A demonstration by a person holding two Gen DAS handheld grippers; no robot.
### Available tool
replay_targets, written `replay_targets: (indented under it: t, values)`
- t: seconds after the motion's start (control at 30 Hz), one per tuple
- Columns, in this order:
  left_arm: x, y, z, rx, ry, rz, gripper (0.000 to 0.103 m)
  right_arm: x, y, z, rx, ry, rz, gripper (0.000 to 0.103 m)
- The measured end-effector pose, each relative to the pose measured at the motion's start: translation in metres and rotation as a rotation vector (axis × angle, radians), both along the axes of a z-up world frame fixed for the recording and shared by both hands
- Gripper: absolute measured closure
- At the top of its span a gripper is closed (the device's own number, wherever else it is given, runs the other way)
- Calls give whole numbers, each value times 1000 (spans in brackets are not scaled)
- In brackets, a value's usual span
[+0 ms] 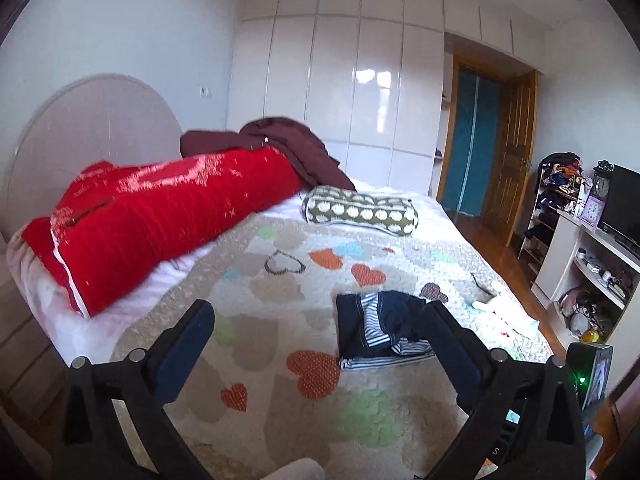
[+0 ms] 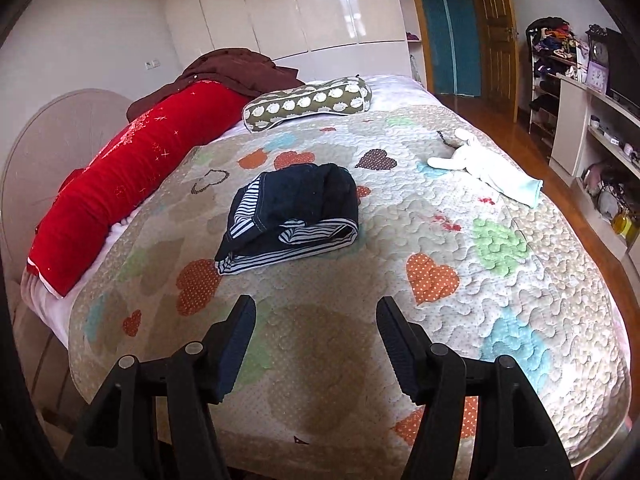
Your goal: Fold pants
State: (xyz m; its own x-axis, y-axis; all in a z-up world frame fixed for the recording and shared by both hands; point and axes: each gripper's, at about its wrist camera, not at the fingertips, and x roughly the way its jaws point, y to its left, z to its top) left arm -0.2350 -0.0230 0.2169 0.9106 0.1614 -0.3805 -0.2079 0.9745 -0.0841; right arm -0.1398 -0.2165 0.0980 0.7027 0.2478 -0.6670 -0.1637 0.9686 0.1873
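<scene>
The left claw (image 1: 320, 344) and the right claw (image 2: 316, 338) both hang spread and empty above the quilt (image 2: 500, 280). The pants (image 2: 292, 216) lie as a compact bundle in the middle of the bed, so the folding seems nearly finished; the next move probably needs only flattening. Around them the quilt is free; the red bolster (image 2: 132, 184) and the white cloth (image 2: 488, 172) are well apart.

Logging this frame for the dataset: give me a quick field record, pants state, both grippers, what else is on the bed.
pants: dark, striped lining, pants lie folded in a bundle on the quilt
left gripper: left gripper open, empty
right gripper: right gripper open, empty, short of the pants
other items: red bolster, patterned pillow, white cloth
</scene>
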Motion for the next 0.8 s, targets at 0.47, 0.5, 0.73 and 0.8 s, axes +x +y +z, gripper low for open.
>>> replay_targets:
  t: [0.47, 0.5, 0.73, 0.8]
  values:
    - [0, -23, -33, -11, 166, -110, 0, -26, -1, -17, -32, 47, -83, 36]
    - [-1, -24, -34, 0, 172, -112, 0, -28, -1, -14, -33, 38, -88, 36]
    - [-4, -20, -33, 2, 174, -104, 0, -38, 1, -10, -59, 20, -78, 36]
    - [-3, -18, -36, -3, 185, -101, 0, -41, 3, -9, -77, 7, -74, 35]
